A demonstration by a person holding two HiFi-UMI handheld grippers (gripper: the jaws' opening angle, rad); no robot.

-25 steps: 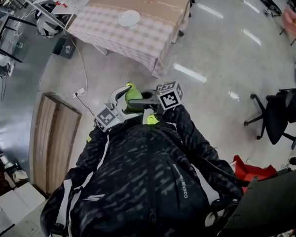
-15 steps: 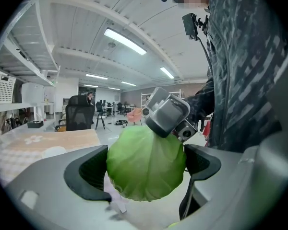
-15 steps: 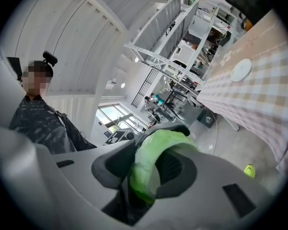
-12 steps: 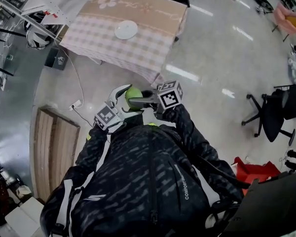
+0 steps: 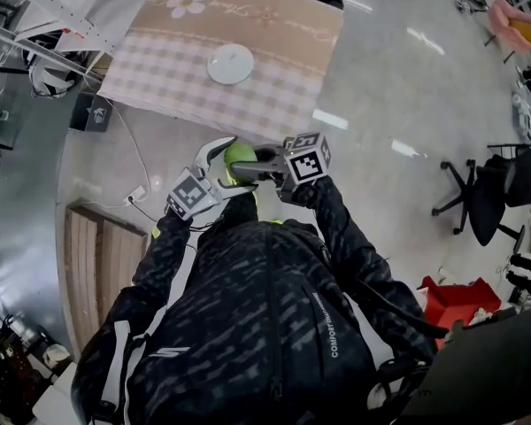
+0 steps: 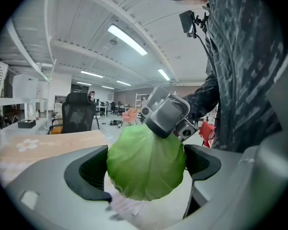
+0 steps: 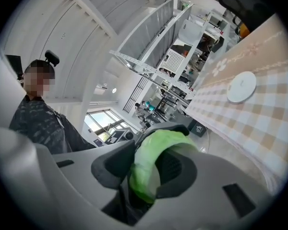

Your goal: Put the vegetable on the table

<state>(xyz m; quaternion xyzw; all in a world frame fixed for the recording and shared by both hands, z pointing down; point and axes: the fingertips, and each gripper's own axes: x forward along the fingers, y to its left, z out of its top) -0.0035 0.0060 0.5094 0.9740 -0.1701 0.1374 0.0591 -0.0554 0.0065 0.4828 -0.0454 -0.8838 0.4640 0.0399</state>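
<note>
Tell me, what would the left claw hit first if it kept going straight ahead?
The green cabbage, already clamped in the left claw. Close behind it, as far as depth shows, sits the right claw, its jaws just opening slightly on the same cabbage.

Glossy floor [image 5: 398,78], matt checked tablecloth [image 5: 159,78], smooth, perhaps plastic vegetable [image 6: 146,164].

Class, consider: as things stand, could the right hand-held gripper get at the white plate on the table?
Probably not yet. The right hand-held gripper is closed on the cabbage, which the left hand-held gripper also grips, and the white plate sits in from the near edge of the table, ahead of both.
</note>
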